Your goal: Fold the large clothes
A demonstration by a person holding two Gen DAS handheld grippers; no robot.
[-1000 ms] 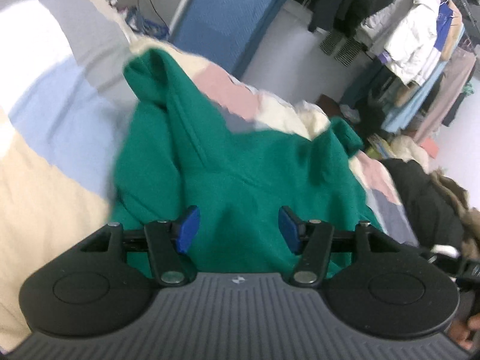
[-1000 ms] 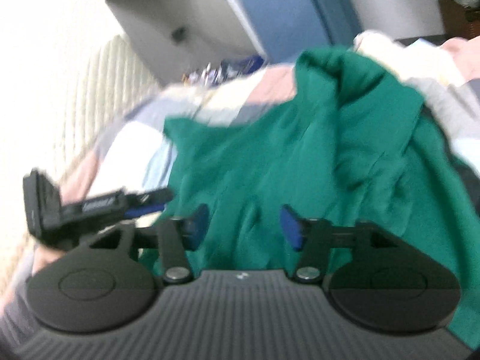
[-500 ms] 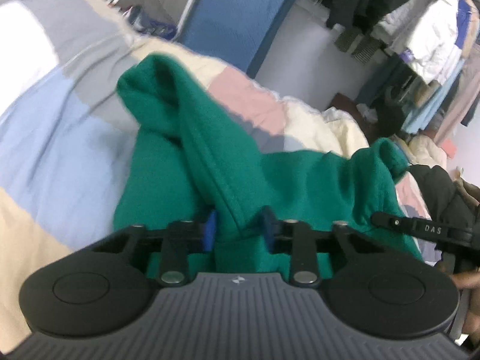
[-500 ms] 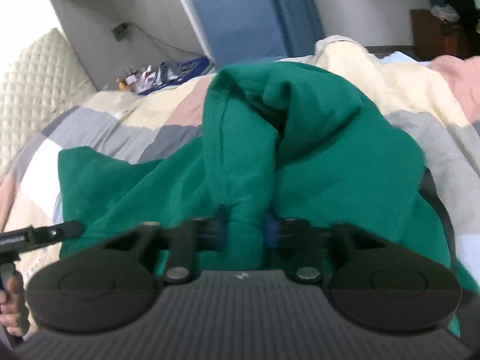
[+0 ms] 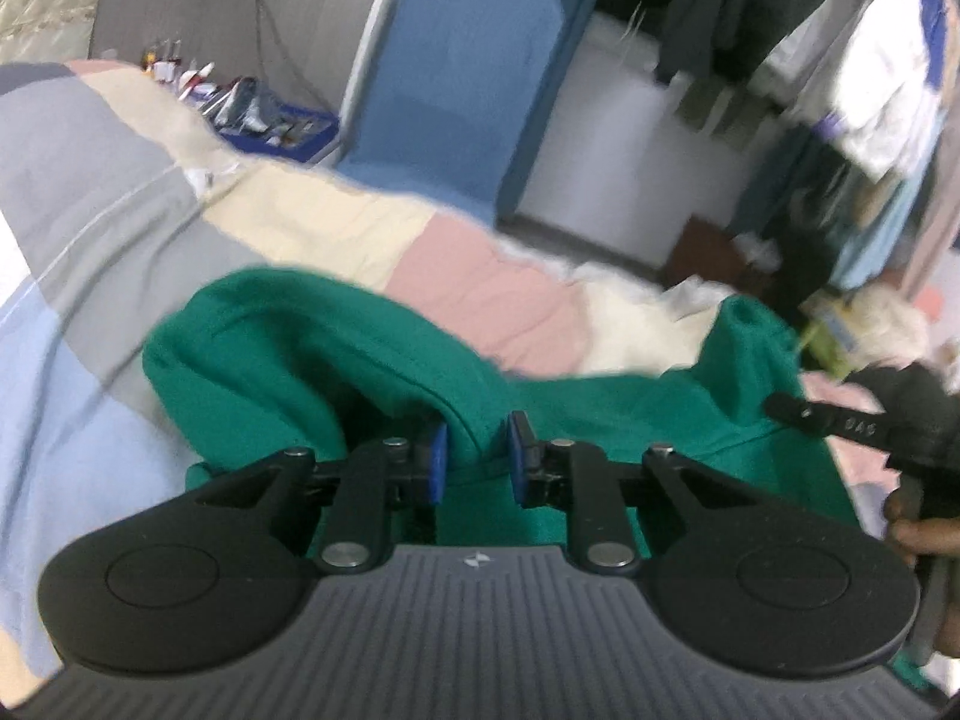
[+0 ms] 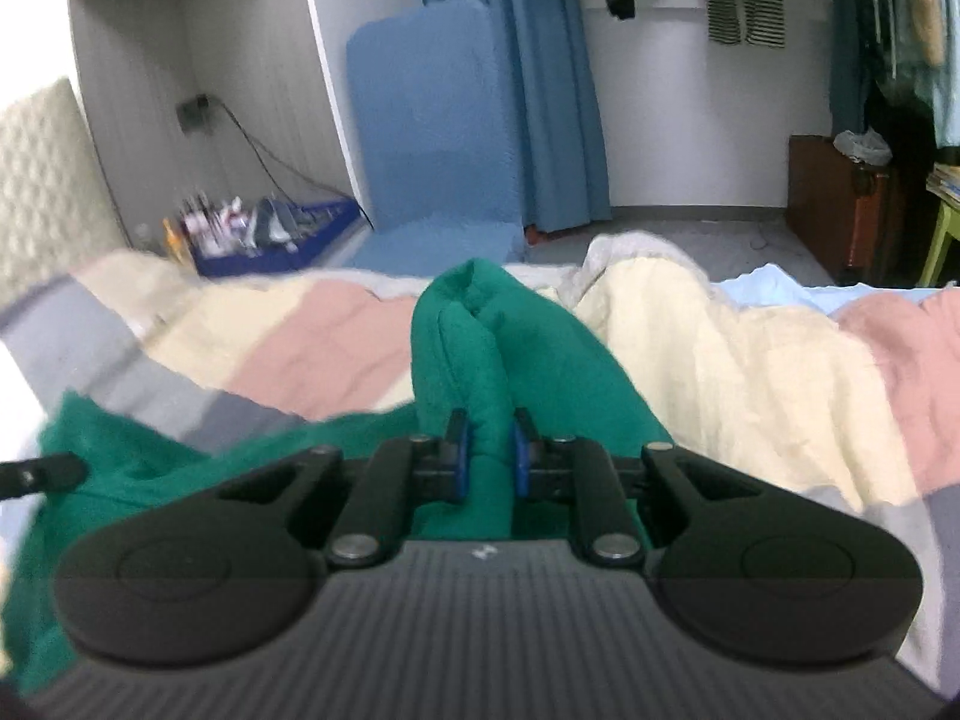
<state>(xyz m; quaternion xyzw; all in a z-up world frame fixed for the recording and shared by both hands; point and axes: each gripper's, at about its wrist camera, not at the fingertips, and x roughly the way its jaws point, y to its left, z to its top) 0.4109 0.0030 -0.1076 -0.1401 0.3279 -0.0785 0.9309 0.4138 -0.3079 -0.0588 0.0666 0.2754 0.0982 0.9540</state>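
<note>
A large green sweatshirt [image 5: 288, 348] lies rumpled on the bed. In the left wrist view my left gripper [image 5: 474, 463] has a raised fold of its cloth between the blue pads [image 5: 434, 468], and the jaws are still closing on it. At the right edge of that view, the black tip of my right gripper [image 5: 798, 411] sits by another bunched-up part. In the right wrist view my right gripper [image 6: 489, 457] is shut on a thick upright fold of the green sweatshirt [image 6: 474, 330]. The left gripper's tip [image 6: 42, 471] shows at that view's left edge.
A patchwork quilt [image 5: 468, 282] in grey, cream, pink and blue covers the bed. Beyond it stand a blue padded chair [image 6: 432, 138], a blue crate of small items [image 6: 264, 234], a blue curtain, a brown cabinet [image 6: 840, 204] and a rack of hanging clothes [image 5: 870, 48].
Both grippers went from open over the flat sweatshirt to closed on folds of it. The cloth is now bunched and drawn up, and both views have swung across the bed.
</note>
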